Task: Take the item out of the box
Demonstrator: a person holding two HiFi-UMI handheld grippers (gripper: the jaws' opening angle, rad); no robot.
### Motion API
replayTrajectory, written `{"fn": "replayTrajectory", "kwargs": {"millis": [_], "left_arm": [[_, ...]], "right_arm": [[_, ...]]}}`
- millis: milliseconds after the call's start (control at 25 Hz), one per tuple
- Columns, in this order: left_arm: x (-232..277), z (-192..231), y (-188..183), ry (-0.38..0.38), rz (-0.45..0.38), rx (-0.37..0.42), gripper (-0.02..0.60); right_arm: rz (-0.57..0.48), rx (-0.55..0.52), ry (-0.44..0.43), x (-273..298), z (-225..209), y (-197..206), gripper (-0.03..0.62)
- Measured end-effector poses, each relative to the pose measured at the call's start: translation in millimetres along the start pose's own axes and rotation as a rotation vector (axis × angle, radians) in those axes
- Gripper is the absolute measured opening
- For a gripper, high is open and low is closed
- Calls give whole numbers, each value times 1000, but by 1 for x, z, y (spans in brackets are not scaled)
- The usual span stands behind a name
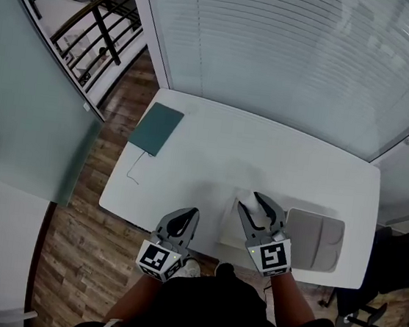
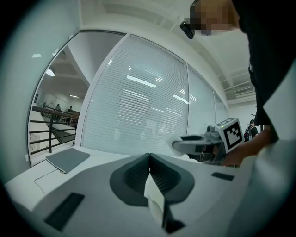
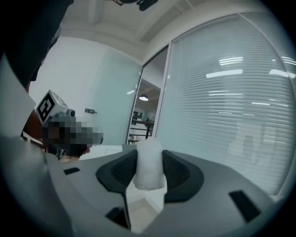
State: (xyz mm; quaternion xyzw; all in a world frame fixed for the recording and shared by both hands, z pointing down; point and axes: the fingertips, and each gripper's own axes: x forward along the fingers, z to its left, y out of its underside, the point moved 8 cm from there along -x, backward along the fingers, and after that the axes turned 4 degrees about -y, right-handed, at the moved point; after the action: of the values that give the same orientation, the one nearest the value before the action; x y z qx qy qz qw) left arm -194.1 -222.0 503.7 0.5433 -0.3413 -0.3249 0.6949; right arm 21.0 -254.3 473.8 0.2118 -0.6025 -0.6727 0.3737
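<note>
Head view: a white table (image 1: 212,160) stands against a wall of pale closed blinds (image 1: 292,51), with wooden floor (image 1: 82,255) at its left. A dark green flat folder (image 1: 157,128) lies on the far left corner, a thin cable (image 1: 136,169) trailing from it. A gray rounded case (image 1: 313,239) lies at the near right edge. Both forearms reach forward from the bottom of the picture. The right gripper (image 1: 256,210) is just left of the case, clamped on a white item (image 1: 247,197). The left gripper (image 1: 192,213) sits over the near edge, well apart from both.

Left gripper view: the jaws point nearly level and are pressed together, with nothing between them. Beyond are the folder (image 2: 68,159), a black railing (image 2: 46,129), and the right gripper (image 2: 194,143) held up off the table.

Right gripper view: the jaws, partly closed, squeeze the soft white cylinder-shaped item (image 3: 149,164), standing upright between the pads, in front of the blinds (image 3: 231,102). The left gripper (image 3: 60,125) shows at the left, partly blurred.
</note>
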Motion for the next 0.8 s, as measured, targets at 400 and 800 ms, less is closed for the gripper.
{"fn": "replayTrajectory", "kwargs": {"millis": [400, 800], "left_arm": [[-6, -13, -15, 15, -17, 107, 11], [-9, -19, -26, 32, -32, 123, 11]], "right_arm": [[-265, 120, 40, -26, -3, -56, 172], [-263, 51, 50, -34, -2, -62, 166]]}}
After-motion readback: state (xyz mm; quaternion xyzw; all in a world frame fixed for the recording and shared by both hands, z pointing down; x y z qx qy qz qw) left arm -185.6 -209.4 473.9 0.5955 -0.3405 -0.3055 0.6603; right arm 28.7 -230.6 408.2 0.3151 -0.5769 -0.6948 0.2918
